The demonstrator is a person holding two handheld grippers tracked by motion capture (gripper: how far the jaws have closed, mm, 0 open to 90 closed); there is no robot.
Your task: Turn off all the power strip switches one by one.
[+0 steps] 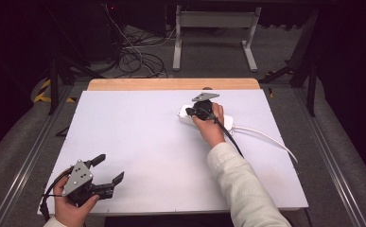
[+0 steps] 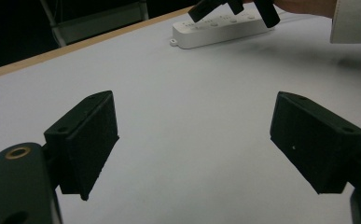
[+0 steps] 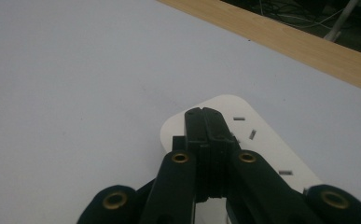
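Observation:
A white power strip (image 1: 185,118) lies at the far middle of the white table (image 1: 138,142). My right gripper (image 1: 189,112) is shut with nothing between its jaws, and its tips sit over the strip's left end. In the right gripper view the closed jaws (image 3: 205,114) point at the rounded end of the strip (image 3: 262,140), beside its socket slots; whether they touch it I cannot tell. My left gripper (image 1: 110,168) is open over the table's near left corner, holding nothing. In its own view the left gripper (image 2: 194,116) frames bare table, with the strip (image 2: 215,32) and right gripper (image 2: 199,11) beyond.
The strip's white cord (image 1: 265,137) runs right and off the table's right side. A wooden strip (image 1: 171,84) edges the far side. Beyond it are cables on the floor (image 1: 138,59) and a white frame (image 1: 213,28). Rails run along both sides.

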